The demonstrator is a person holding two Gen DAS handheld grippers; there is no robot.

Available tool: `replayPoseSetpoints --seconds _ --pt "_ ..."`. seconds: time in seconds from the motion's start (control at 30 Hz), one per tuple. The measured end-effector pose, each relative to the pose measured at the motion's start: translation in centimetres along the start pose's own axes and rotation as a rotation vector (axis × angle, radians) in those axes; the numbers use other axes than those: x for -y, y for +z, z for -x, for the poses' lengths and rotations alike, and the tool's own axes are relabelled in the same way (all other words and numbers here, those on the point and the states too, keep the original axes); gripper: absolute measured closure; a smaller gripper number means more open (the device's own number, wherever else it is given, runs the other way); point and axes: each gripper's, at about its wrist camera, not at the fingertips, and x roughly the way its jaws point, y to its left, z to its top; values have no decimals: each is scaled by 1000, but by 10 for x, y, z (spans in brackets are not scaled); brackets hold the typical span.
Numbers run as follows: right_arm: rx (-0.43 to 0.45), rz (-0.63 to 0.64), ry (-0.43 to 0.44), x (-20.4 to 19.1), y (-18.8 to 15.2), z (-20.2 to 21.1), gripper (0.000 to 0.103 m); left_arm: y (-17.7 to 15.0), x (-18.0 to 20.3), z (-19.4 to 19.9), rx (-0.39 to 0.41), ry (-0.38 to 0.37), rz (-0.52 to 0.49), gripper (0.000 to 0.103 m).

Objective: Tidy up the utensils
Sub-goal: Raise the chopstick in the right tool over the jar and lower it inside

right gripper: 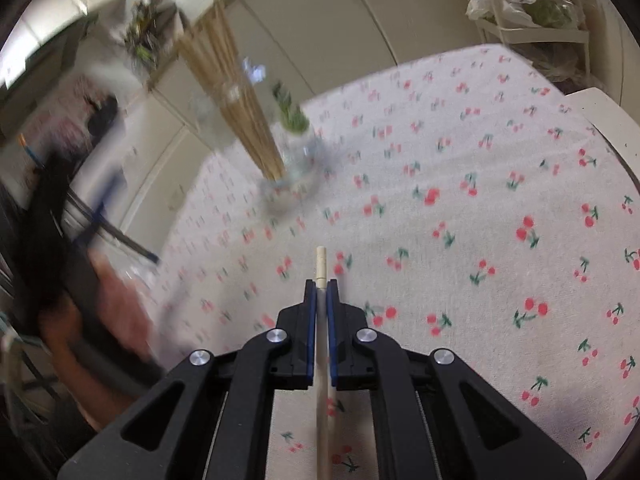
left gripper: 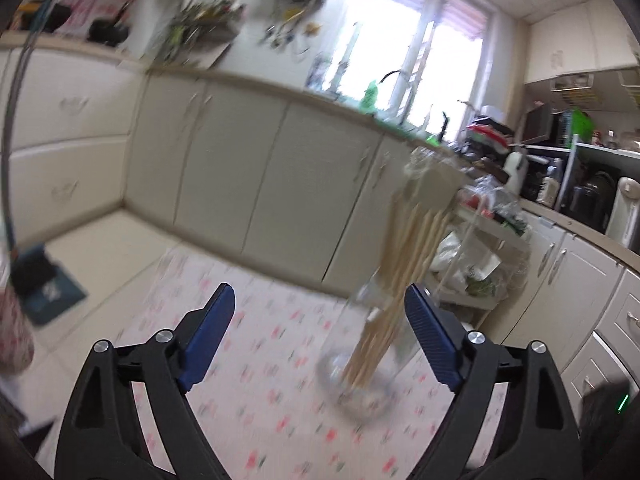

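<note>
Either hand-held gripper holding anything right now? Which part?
Right hand-held gripper is shut on a single chopstick, gripped near one end, which pokes past the fingertips. Left hand-held gripper is open, holding nothing.

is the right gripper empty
No, the right gripper is shut on a single wooden chopstick that sticks out past its fingertips.
</note>
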Motion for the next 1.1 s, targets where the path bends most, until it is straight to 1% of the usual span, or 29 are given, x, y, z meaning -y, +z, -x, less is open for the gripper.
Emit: replayPoseSetpoints --seconds 0.07,0.13,0.2,0.3,0.4,0.57,0.77,0.87,0.97,1.03,1.1 --pt "65 -10 21 -5 8 11 97 -13 -13 2 -33 18 42 19" --pt "146 -20 57 -14 21 22 97 -19 -19 3 -38 18 61 19" --pt "213 -23 83 -23 37 29 97 -21 -20 2 -41 10 52 19" --pt "346 -16 129 -45 70 39 97 -22 -19 1 -46 -5 43 18" --pt "446 19 148 -64 99 46 97 -20 -25 -2 -53 -8 76 18" --pt "547 36 169 -83 136 50 97 -17 -30 -10 -67 -5 122 18" --pt "670 64 118 -98 163 49 97 -19 -29 -15 -82 -18 128 18" --pt "728 82 68 -106 172 47 97 -20 -29 -16 -87 -20 135 18" --pt "780 132 -13 -112 175 38 97 -20 -31 -18 -94 -18 143 18" --pt "791 172 -58 -116 174 30 97 -20 -31 -20 -101 -17 146 18" --pt "775 197 -87 -115 169 19 97 -21 -30 -21 -104 -14 148 17"
